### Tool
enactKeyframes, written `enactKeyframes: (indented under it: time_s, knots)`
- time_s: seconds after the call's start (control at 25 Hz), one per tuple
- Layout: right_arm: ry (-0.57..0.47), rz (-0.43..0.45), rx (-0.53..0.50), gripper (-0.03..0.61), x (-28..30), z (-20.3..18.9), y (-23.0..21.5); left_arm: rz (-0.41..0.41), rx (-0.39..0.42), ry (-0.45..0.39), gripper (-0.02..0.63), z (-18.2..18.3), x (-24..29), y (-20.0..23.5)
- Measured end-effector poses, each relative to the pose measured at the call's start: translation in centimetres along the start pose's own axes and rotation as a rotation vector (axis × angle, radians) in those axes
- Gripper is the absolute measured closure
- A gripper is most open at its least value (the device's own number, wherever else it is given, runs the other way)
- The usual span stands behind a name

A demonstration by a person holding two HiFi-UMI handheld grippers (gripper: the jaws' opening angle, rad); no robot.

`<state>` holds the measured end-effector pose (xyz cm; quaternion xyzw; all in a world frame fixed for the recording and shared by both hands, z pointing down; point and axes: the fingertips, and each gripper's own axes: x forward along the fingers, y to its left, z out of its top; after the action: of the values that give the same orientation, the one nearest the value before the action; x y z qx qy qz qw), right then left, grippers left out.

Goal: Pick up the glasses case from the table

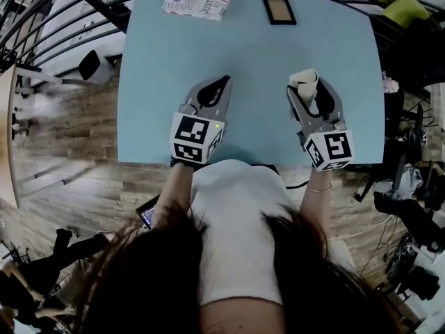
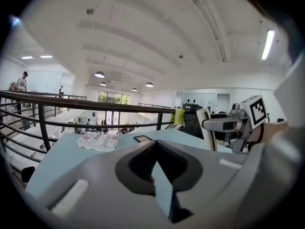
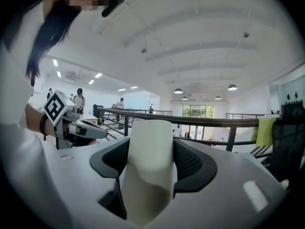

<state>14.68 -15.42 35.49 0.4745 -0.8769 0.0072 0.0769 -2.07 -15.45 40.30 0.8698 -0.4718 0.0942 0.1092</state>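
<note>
The glasses case (image 1: 304,81) is a cream, rounded box. It hangs above the light blue table (image 1: 257,54), with my right gripper (image 1: 306,88) shut on it. In the right gripper view the case (image 3: 150,161) stands upright and fills the gap between the two black pads (image 3: 193,163). My left gripper (image 1: 221,82) hovers to the left of it over the table's near half, its tips together with nothing between them. In the left gripper view the jaws meet at their tips (image 2: 155,144), and the case (image 2: 206,123) shows at the right.
A folded newspaper (image 1: 198,0) and a small black-framed tablet (image 1: 279,10) lie at the table's far edge. A dark railing (image 2: 71,101) runs beyond the table. A yellow-green cloth (image 1: 403,7) sits on a chair at the far right.
</note>
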Motion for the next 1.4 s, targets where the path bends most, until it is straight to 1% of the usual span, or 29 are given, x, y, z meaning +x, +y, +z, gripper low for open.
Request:
enactKeyframes:
  time_s: [0.28, 0.52, 0.88, 1.4]
  knots:
    - [-0.073, -0.023, 0.063, 0.293, -0.3, 1.8, -0.2, 0.014, -0.018, -0.03, 0.557, 1.1, -0.6, 1.4]
    - [-0.112, -0.012, 0.097, 0.293, -0.3, 2.5, 0.3, 0.048, -0.034, -0.067, 0.557, 2.3, -1.2, 3.2]
    - [-0.114, -0.014, 0.114, 0.293, -0.1, 2.5, -0.1, 0.082, -0.041, -0.088, 0.557, 2.8, -1.8, 4.5]
    - [-0.101, 0.003, 0.113, 0.293, 0.4, 1.9, 0.5, 0.091, -0.045, -0.086, 0.557, 2.5, -2.1, 4.7]
